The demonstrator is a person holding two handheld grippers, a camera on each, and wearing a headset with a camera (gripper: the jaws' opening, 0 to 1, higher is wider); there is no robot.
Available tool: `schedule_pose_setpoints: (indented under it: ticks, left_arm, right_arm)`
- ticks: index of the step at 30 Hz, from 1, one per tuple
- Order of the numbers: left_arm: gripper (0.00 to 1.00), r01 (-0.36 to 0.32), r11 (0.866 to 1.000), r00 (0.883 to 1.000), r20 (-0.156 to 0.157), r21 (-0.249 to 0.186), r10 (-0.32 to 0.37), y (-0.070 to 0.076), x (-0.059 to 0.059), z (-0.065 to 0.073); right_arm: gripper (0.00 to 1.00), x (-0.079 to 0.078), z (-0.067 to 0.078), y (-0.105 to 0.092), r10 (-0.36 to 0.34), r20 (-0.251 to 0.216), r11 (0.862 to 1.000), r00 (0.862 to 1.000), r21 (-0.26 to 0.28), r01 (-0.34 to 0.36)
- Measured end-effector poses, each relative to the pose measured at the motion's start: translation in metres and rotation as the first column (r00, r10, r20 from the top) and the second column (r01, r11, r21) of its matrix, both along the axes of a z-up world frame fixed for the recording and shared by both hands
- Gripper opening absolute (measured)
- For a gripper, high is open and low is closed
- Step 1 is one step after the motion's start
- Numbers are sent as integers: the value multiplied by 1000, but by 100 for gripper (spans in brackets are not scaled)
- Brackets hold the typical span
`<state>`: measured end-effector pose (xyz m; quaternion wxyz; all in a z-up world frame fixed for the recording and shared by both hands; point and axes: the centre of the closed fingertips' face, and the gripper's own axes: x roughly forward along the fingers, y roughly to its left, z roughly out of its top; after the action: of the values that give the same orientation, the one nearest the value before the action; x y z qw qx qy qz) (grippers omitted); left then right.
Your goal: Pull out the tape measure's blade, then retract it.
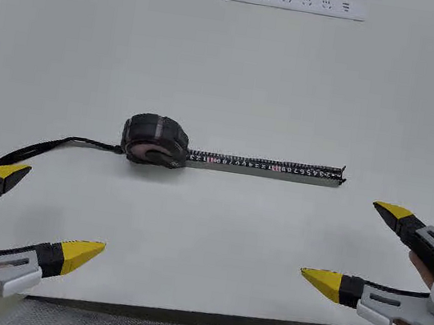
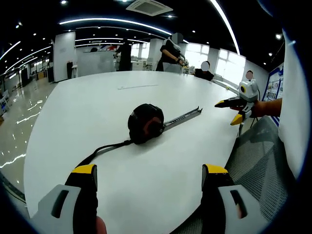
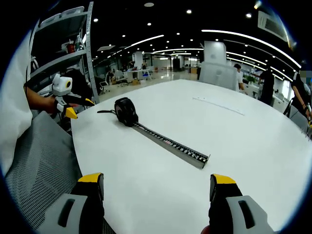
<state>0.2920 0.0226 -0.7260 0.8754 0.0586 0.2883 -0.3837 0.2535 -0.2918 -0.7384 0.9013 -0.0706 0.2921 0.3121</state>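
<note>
**Blade [image 1: 265,167] lies out across the bench [image 1: 230,67], one end towards each hand**

The tape measure sits in the middle of the head view. Its dark round case [image 1: 155,140] is a little left of centre, and the blade runs flat along the bench from it towards the right of the frame. It ends at the small hook [image 1: 343,177]. A black strap [image 1: 49,147] trails from the case towards the lower left. A white power strip [image 1: 294,0] lies far off at the top edge.

The long axis runs side to side in front of the person, which decides who takes what. The left hand-held gripper [image 1: 52,210] is in the lower left corner, on the case's side and close to the strap's loop. The right hand-held gripper [image 1: 353,243] is in the lower right corner, just below and right of the hook. Both have their yellow-tipped jaws spread wide with nothing between them, and both are clear of the tape, nearer the bench edge than it is.

With the blade already drawn out, I'd say the retracting half is what remains. The left looks best placed to steady the case, and the right to take the hook end. From either side the reach goes up the frame and inward. The blade lies flat and thin on the bench, so the hook may be fiddly to pinch.
</note>
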Motion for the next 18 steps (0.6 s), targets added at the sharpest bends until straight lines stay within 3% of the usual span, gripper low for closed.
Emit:
schedule_pose_setpoints:
  ticks: [18]
  left_arm:
    - [86, 16, 1000, 1000, 5, -24, -16, -14, 2, 9]
  right_arm:
    - [90, 2, -1, 2, 12, -6, 1000, 1000, 4, -12]
